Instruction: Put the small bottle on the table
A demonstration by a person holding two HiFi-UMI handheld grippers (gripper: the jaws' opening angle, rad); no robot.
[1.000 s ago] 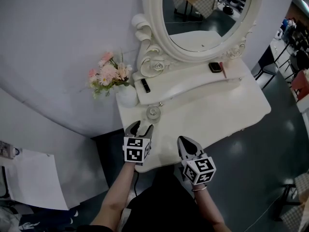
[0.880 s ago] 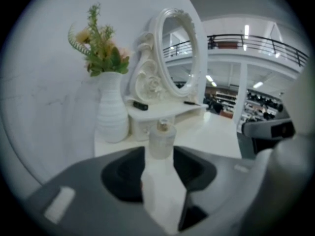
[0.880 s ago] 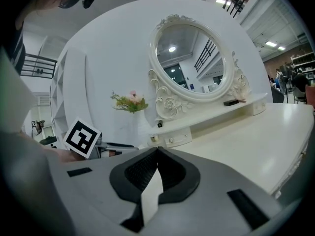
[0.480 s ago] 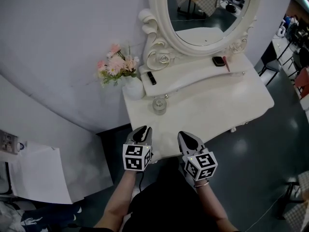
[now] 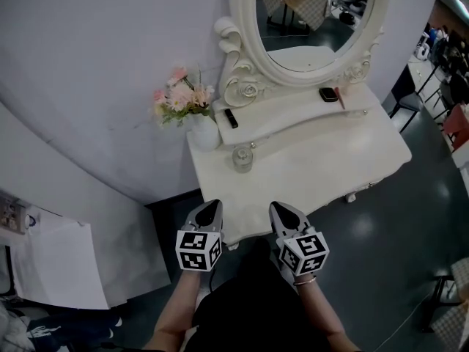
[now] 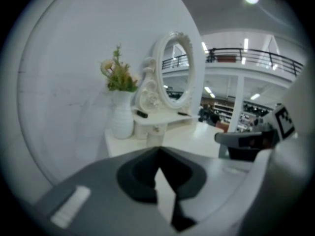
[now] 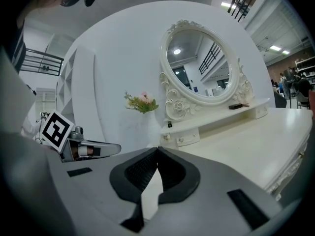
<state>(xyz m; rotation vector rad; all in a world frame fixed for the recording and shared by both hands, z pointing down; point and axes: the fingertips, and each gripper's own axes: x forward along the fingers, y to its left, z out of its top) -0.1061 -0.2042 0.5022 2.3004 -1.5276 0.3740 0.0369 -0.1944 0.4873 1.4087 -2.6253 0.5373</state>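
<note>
Left gripper [image 5: 209, 206] and right gripper [image 5: 281, 211], jaws closed and empty; small bottle [image 5: 242, 158] stands on table [image 5: 330, 160] beyond their fingertips.

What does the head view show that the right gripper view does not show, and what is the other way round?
Only the head view shows the person's forearms, the dark floor and the marker cube of the right gripper. Only the right gripper view looks along the right gripper's own jaws, which are closed with nothing between them. Both views show the oval mirror, the pink flowers and the white table.
</note>
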